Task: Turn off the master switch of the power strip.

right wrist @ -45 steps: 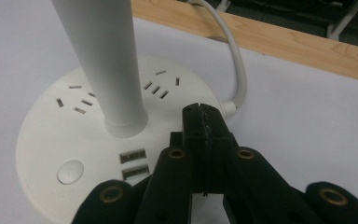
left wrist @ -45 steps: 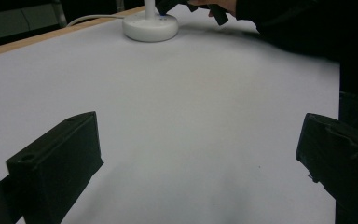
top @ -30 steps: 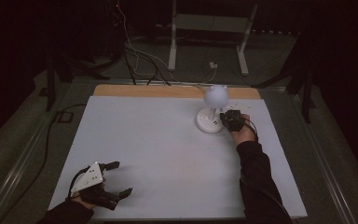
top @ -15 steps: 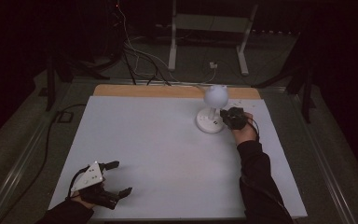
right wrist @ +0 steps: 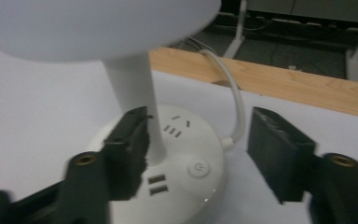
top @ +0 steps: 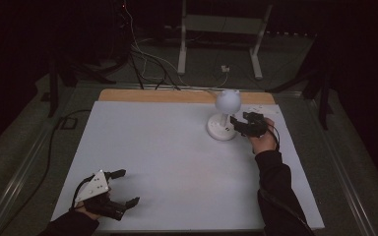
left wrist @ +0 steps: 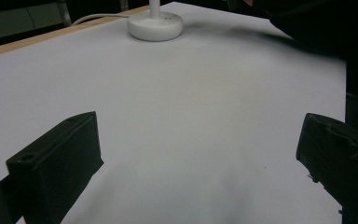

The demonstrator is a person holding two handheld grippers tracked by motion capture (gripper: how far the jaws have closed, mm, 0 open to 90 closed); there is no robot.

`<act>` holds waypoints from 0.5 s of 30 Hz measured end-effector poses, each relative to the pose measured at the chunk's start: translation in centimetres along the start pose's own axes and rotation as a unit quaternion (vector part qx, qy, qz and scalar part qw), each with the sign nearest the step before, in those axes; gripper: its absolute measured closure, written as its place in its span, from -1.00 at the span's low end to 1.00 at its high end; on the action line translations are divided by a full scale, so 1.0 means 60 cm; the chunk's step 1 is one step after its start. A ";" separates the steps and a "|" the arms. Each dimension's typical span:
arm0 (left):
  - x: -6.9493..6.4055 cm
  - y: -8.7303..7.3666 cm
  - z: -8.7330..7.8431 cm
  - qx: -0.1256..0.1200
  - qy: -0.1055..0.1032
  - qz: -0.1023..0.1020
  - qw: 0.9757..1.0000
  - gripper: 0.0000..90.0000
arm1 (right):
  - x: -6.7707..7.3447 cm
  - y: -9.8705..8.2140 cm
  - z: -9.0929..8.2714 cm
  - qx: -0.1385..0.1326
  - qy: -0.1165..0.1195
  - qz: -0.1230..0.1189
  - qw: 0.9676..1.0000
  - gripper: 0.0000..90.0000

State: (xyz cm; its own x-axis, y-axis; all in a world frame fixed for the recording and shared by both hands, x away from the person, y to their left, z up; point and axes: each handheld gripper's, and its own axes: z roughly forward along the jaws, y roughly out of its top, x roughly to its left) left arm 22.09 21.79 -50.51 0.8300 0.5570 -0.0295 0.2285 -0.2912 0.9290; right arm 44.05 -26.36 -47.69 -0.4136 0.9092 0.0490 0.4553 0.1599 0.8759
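I see the white desk lamp [top: 223, 120] standing upright at the far right of the bench [top: 177, 162], near the wooden back edge, its cord trailing off behind. My right hand-held gripper [top: 240, 124] sits just beside the lamp's round base [right wrist: 177, 163]; jaws have just been opening and now stand apart, astride the power button [right wrist: 197, 169], pads not pressing anything. One pad is close by the stem [right wrist: 133, 98]. Left hand-held gripper [top: 123, 187] is at the near left corner, jaws wide, nothing between them.
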 end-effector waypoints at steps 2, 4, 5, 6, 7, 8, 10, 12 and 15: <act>0.000 0.000 0.000 0.000 0.000 0.000 1.000 -0.99 | 0.000 0.002 -0.004 0.000 0.009 0.007 1.000 -0.36; 0.000 0.000 0.000 -0.001 0.000 -0.001 1.000 -0.99 | -0.001 0.001 -0.007 0.001 0.023 0.011 1.000 -0.60; -0.001 0.000 0.000 -0.001 0.000 -0.001 1.000 -0.99 | -0.001 0.001 -0.007 0.001 0.023 0.011 1.000 -0.60; -0.001 0.000 0.000 0.000 0.001 0.000 1.000 -0.99 | -0.001 -0.001 -0.009 -0.003 0.025 0.011 1.000 -0.63; -0.001 0.000 0.000 0.000 0.000 0.000 1.000 -0.99 | -0.001 -0.004 -0.012 -0.010 0.027 0.010 1.000 -0.67; 0.000 0.000 0.000 0.000 0.000 0.000 1.000 -0.99 | -0.001 -0.008 -0.014 -0.015 0.029 0.006 0.999 -0.72; 0.000 0.000 0.000 -0.002 0.000 -0.002 1.000 -0.99 | -0.001 -0.013 -0.019 -0.009 0.043 0.002 0.999 -0.80; -0.001 0.000 0.000 0.000 0.000 0.001 1.000 -0.99 | 0.000 -0.018 -0.025 -0.009 0.050 -0.001 0.999 -0.95; -0.001 0.001 -0.001 -0.001 0.000 0.001 1.000 -0.99 | 0.006 -0.022 -0.038 -0.012 0.042 -0.009 0.999 -0.97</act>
State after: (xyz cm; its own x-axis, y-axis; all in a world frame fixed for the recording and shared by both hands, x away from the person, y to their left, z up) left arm 22.03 21.80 -50.45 0.8301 0.5569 -0.0280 0.2259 -0.2901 0.9299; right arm 41.49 -27.12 -47.76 -0.4868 0.8704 0.0732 0.4288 0.1652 0.8882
